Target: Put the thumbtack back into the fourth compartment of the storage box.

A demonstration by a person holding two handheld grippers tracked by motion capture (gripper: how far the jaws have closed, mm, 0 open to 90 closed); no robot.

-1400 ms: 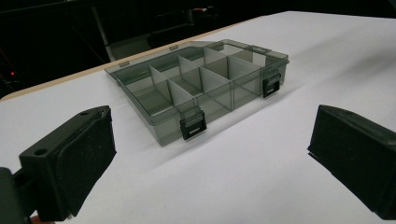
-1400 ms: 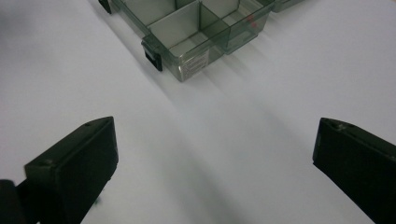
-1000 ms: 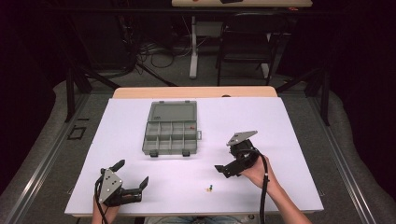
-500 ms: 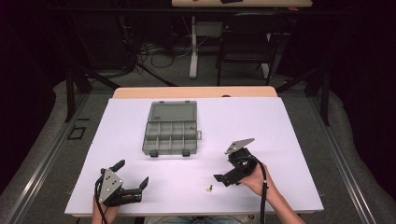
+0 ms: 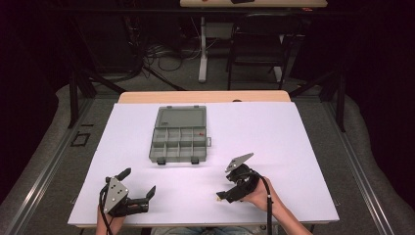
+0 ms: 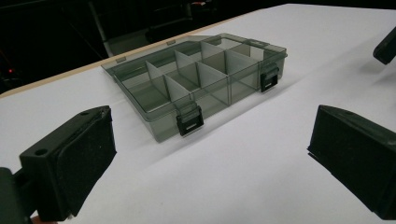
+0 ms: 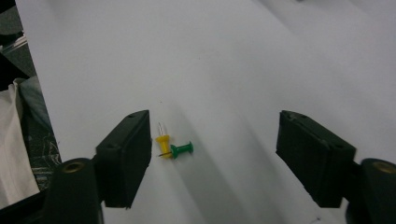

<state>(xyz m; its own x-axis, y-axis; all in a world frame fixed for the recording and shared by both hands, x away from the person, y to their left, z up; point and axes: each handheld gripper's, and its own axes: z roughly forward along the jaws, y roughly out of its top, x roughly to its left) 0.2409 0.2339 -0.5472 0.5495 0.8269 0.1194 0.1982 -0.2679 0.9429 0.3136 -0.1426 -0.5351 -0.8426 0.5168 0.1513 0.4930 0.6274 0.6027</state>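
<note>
A smoky grey compartment box lies open on the white table, lid folded back. In the left gripper view the box is ahead, its two black latches facing me. My left gripper rests near the front left edge, open and holding nothing. My right gripper is tipped down at the front centre. Its open jaws straddle a yellow pushpin and a green pushpin that lie touching on the table, close to the left jaw.
A small red item sits in one right-hand compartment of the box. The table's front edge runs close below both grippers. A strip of wooden tabletop shows behind the white sheet, with a chair and cables on the floor beyond.
My right gripper has moved forward and down toward the front edge, coming over the two pushpins. The left gripper has stayed in place.
</note>
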